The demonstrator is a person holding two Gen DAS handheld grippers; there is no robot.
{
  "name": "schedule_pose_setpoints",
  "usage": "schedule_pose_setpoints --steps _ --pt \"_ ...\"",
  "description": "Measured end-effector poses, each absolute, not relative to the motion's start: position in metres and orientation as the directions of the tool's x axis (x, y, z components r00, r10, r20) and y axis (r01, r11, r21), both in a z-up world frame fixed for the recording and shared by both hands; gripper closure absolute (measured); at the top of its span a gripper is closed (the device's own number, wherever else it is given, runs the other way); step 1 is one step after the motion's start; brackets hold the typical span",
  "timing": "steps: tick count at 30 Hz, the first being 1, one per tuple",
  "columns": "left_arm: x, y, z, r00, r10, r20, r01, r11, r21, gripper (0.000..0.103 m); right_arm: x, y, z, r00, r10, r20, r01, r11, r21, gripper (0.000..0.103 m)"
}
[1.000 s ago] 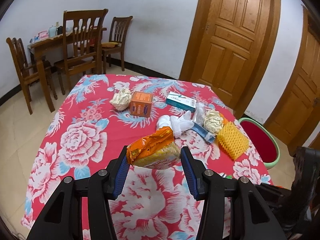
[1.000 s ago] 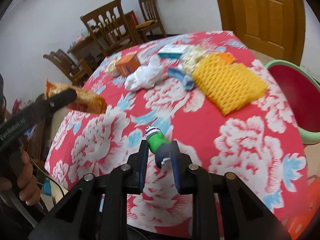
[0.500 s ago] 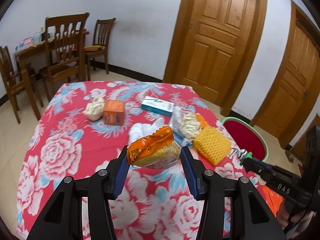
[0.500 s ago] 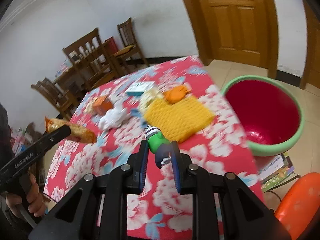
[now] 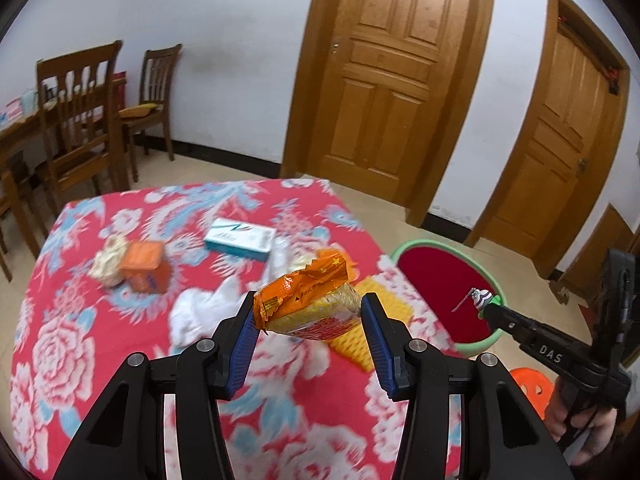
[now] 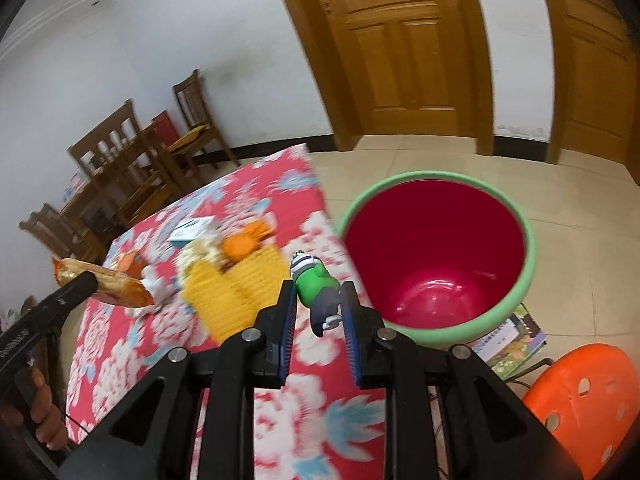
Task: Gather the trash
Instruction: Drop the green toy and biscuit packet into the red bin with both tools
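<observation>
My left gripper (image 5: 307, 322) clamps a snack packet (image 5: 310, 304); my right gripper (image 6: 319, 307) pinches a green toy (image 6: 316, 285) near the bin (image 6: 530, 258). The bin looks empty. Boxes and tissues remain on the table (image 5: 80, 320).

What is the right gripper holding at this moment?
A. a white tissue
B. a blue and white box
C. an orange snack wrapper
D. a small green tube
D: the right gripper is shut on the small green tube, beside the red bin.
</observation>
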State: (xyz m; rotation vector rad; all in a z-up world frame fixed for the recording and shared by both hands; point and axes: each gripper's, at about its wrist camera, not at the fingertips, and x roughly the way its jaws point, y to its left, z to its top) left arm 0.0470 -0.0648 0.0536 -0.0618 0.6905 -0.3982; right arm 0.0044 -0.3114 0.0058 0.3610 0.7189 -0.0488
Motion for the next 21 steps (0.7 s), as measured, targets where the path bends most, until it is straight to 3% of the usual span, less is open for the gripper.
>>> schedule_pose_setpoints --steps 21 --pt "0.097 -0.216 0.034 0.563 -0.501 -0.657 0.529 0.829 -0.179 0.051 0.023 -0.402 -0.049 0.674 -0.025 -0.739 0.353 0.889 0.291 0.077"
